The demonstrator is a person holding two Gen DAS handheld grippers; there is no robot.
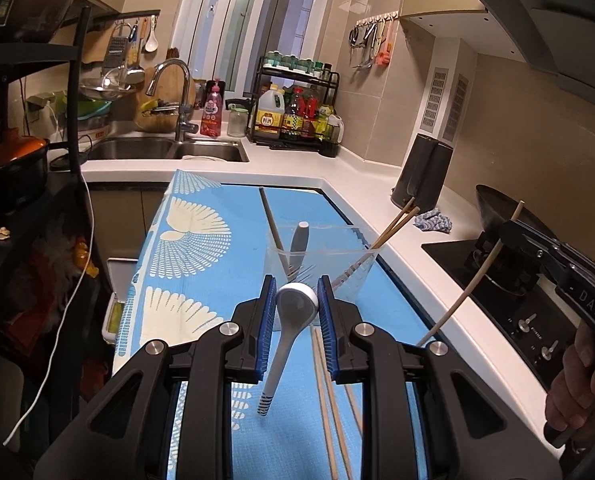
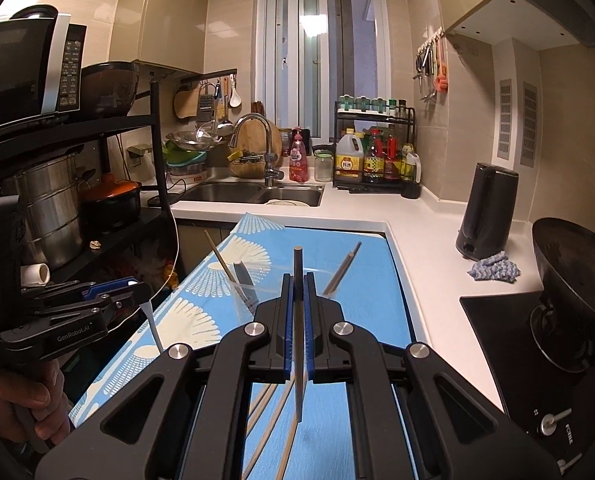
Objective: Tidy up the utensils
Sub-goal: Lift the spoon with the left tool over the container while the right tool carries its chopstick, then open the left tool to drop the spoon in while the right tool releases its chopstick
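The left gripper (image 1: 296, 300) is clamping its blue pads (image 1: 266, 312) on the bowl of a white and grey soup spoon (image 1: 285, 332), holding it up off the table so that the striped handle end is hanging down toward the blue patterned cloth (image 1: 201, 240). Just ahead of it a clear plastic container (image 1: 321, 258) is standing on the cloth, already holding a grey-handled utensil (image 1: 300, 240), a dark chopstick (image 1: 271, 220) leaning to the left rim and a pair of wooden chopsticks (image 1: 395, 226) leaning out over the right rim. Several more loose chopsticks (image 1: 329, 400) are lying on the cloth below the left gripper, just right of the spoon handle.

The right gripper (image 2: 297, 292) is pinching shut on a single chopstick (image 2: 298, 340), keeping it nearly upright, its dark top end sticking up above the fingers and its tip pointing down over the cloth. From the left wrist view this same tool (image 1: 537, 252) is showing at the right edge, with the thin stick slanting through it. The container is sitting right behind the right gripper, close to its fingertips.

Around the table, the white counter (image 1: 377, 200) is carrying a dark kettle (image 2: 487, 212) and a crumpled blue rag (image 2: 495, 268), and a black wok (image 2: 573, 280) is resting on the stove
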